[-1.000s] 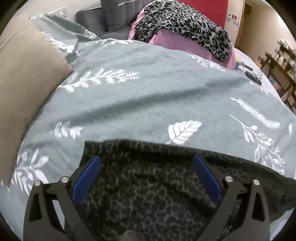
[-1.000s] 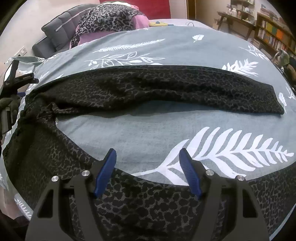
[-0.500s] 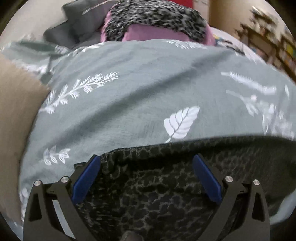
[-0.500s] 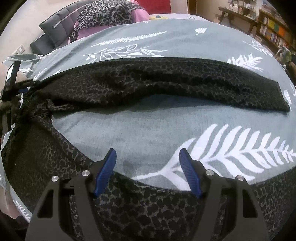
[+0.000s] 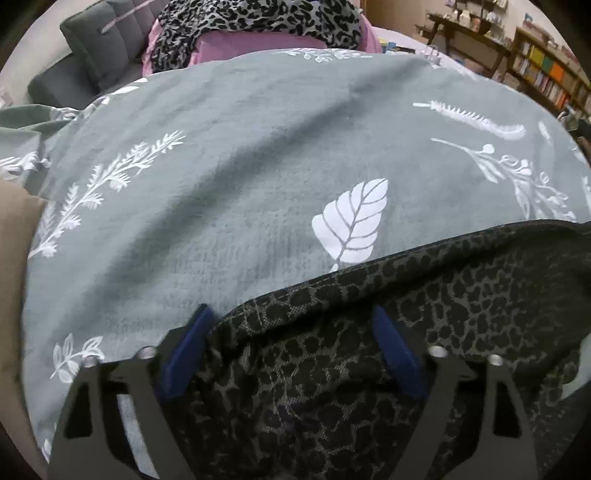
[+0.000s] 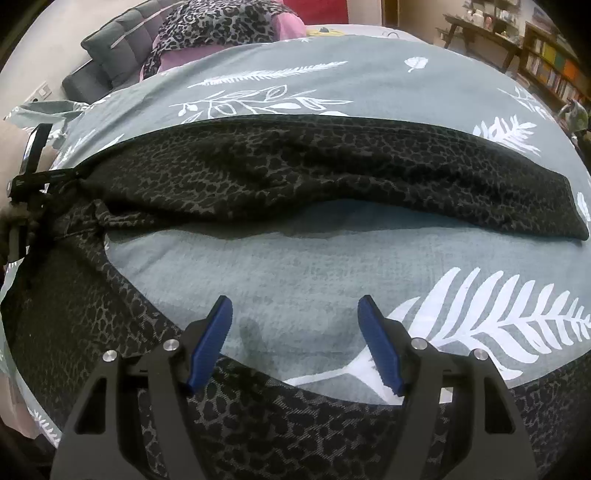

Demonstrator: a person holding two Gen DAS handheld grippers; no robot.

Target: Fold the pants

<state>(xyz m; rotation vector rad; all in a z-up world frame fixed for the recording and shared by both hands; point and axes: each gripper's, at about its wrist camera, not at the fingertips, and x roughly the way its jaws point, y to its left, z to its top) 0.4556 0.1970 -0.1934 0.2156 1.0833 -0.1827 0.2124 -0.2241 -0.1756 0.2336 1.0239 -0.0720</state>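
Observation:
Dark leopard-print pants (image 6: 295, 177) lie spread on a grey leaf-print bedspread (image 6: 295, 266). One leg stretches across the far side; the other leg runs along the near edge under my right gripper (image 6: 295, 332), which is open with its blue pads above that leg's edge. My left gripper (image 5: 291, 343) is open over the waist end of the pants (image 5: 406, 325), the fabric lying between its blue pads. It also shows in the right wrist view (image 6: 26, 192) at the far left, by the waistband.
A pink pillow with a leopard-print cloth (image 5: 258, 26) and a grey headboard cushion (image 5: 99, 48) lie at the bed's far end. Bookshelves (image 5: 546, 74) stand at the right. A tan surface (image 5: 11, 258) borders the bed on the left.
The left gripper has swung right and come lower over the waist fabric, its pads a little closer together. The right gripper has moved slightly forward over the near leg's edge.

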